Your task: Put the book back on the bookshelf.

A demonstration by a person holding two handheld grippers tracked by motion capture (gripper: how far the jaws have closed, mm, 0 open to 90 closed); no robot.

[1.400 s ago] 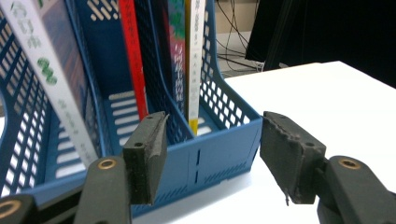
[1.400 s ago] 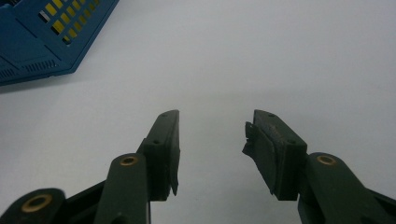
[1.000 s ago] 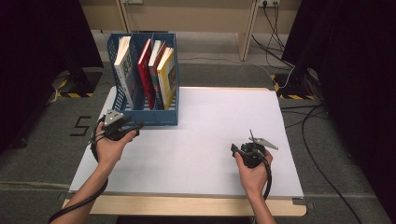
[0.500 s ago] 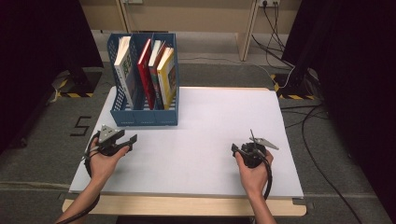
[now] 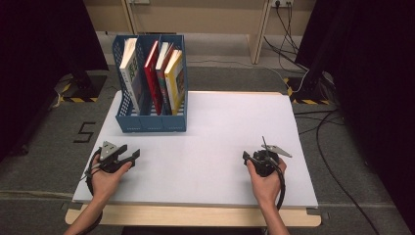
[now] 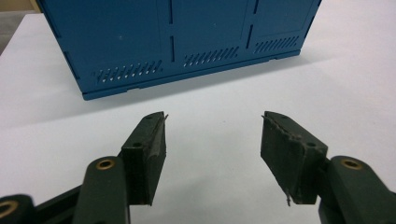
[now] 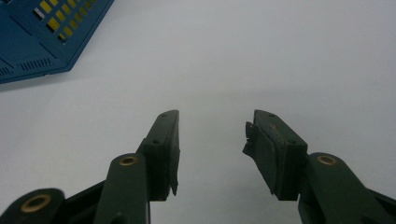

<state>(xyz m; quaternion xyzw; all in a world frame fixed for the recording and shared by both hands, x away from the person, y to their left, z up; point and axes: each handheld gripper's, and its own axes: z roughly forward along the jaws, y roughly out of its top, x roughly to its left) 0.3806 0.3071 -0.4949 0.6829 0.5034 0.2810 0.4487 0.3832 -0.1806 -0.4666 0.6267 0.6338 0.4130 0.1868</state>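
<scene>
A blue file rack (image 5: 151,117) stands at the far left of the white table (image 5: 220,137), holding several upright books (image 5: 159,73), one white, one red, one yellow. My left gripper (image 5: 129,155) rests low on the table in front of the rack, jaws open and empty. In the left gripper view the gripper (image 6: 212,135) faces the rack's blue front wall (image 6: 177,42) a short way off. My right gripper (image 5: 247,157) sits near the front right of the table, open with nothing between its jaws; the right gripper view shows it (image 7: 212,135) over bare white surface, the rack's corner (image 7: 42,37) at upper left.
Black cables (image 5: 293,29) run over the grey floor behind and to the right of the table. A yellow-and-black striped base (image 5: 73,90) stands on the floor at the left. A wooden edge (image 5: 195,215) borders the table's front.
My left gripper has come down and back toward the front edge, away from the rack, and now lies on the table. The right gripper has stayed put.
</scene>
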